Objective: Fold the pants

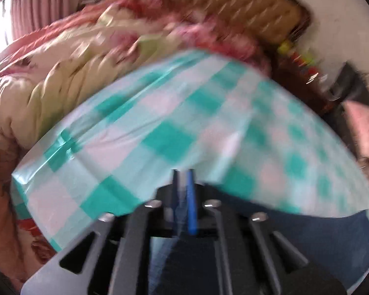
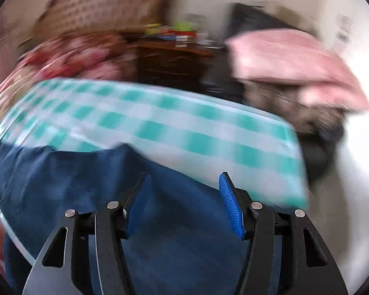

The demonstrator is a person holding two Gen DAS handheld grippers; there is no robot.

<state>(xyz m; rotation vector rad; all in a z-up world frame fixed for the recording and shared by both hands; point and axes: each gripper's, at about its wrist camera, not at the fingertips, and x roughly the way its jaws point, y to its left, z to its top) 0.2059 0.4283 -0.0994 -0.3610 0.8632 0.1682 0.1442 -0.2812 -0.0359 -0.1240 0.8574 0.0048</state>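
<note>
We see one pair of blue pants (image 2: 91,191) draped over the near edge of the checked table (image 2: 184,123), left gripper (image 1: 183,191) pinching them, right gripper (image 2: 184,204) spread above them.

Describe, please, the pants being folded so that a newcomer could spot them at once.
Start at the table under the teal-and-white checked cloth. On its near part lie the pants, a spread of dark blue fabric beneath the open right gripper. They are the only plain dark cloth there; the bedding and pillow behind are pink or floral.
</note>
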